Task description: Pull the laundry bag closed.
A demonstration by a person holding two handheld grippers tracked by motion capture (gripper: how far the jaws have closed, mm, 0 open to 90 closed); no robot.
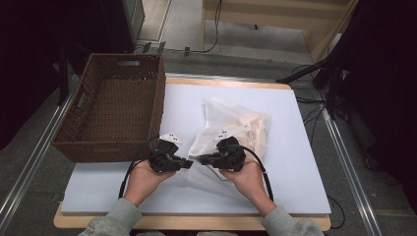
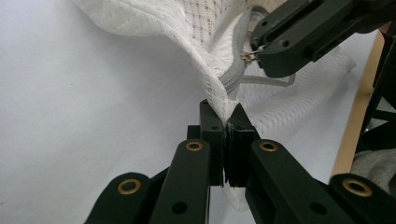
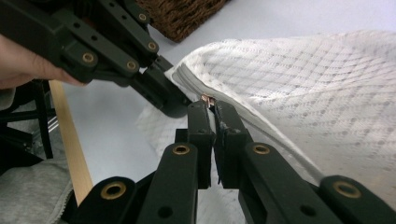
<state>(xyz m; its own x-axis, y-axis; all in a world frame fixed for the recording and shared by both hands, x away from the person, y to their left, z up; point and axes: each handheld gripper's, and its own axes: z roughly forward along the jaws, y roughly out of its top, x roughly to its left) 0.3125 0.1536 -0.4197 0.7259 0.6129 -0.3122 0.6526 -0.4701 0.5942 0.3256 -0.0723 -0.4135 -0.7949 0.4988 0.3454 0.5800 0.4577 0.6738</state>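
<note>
A person is working two hand-held grippers on a white mesh laundry bag [image 1: 236, 132] lying on a white table top [image 1: 295, 187], right of an empty brown wicker basket [image 1: 118, 110]. The left gripper [image 2: 227, 122] is pinching the bag's corner fabric beside the grey zipper [image 2: 235, 77], its jaws fully closed on the mesh. The right gripper [image 3: 210, 108] is clamping the small metal zipper pull [image 3: 206, 99], jaws shut tight on it. The two grippers are sitting almost tip to tip at the bag's near edge. To do this step well, the left gripper should be anchoring the corner taut while the right is drawing the pull straight along the zipper line, not lifting, so the small tab is not slipping free
</note>
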